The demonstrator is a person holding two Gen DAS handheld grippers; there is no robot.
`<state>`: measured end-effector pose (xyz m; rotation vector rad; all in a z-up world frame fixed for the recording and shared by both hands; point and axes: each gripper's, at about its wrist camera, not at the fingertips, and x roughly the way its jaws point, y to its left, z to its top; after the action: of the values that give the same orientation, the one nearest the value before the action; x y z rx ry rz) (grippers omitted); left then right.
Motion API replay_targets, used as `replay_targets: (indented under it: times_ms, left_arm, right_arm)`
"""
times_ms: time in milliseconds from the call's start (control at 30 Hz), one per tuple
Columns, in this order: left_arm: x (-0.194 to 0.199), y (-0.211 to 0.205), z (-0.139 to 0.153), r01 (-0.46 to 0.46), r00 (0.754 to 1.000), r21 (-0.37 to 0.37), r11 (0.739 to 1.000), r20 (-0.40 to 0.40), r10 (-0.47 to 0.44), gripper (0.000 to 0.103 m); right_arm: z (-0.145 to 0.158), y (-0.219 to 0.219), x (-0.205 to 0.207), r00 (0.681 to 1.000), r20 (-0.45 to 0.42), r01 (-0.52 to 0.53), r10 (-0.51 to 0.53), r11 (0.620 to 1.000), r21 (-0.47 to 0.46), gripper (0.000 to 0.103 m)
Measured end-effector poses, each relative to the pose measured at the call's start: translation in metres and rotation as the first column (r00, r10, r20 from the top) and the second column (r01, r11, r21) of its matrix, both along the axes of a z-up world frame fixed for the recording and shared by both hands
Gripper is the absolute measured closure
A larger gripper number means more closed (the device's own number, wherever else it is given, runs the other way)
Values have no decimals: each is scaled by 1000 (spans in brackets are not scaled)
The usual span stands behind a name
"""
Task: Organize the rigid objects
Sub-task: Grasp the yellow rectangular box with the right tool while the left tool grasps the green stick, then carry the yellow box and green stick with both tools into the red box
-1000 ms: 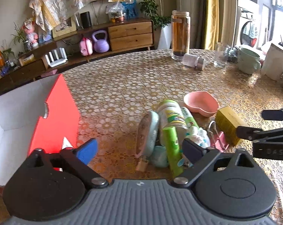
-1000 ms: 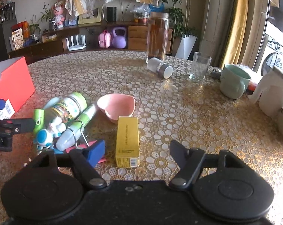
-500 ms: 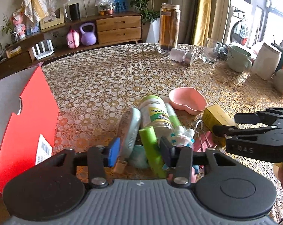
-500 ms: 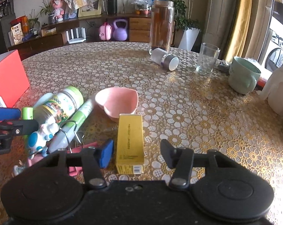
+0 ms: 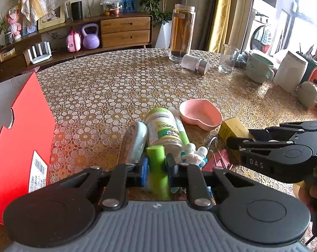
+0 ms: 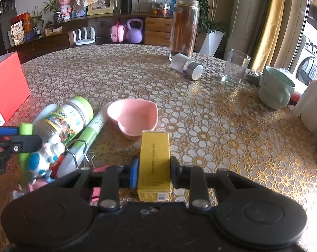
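A flower-patterned cloth covers the surface (image 5: 120, 88). The grasp step is in hand: the left claw (image 5: 156, 169) is clamped on the green tube (image 5: 157, 168) in the clutter, while the right claw (image 6: 152, 173) is closing against the yellow box (image 6: 154, 161). Next, probably, both lift toward the red box (image 5: 21, 138).
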<state>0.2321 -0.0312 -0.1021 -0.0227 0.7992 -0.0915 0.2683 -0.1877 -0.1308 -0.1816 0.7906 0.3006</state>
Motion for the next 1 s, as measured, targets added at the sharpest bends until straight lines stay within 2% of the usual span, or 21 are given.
replay_targets:
  times_ms: [267,600,1000]
  left_arm:
    - [-5,11,6,-27,1000,-35,999,-15,27,87]
    - [-27,31,32,-57,998,-68,996,-10,56,87]
    - [-58,67,76,-88,996,-132,987,-8,88,87]
  right_arm:
    - [15,-4,-16,999,33,2,-3,1000,4,75]
    - [55,-4,-48,999,32,-23,22,999,45,75]
    - [117,37,-82,992,34,-122,119,984,132,75]
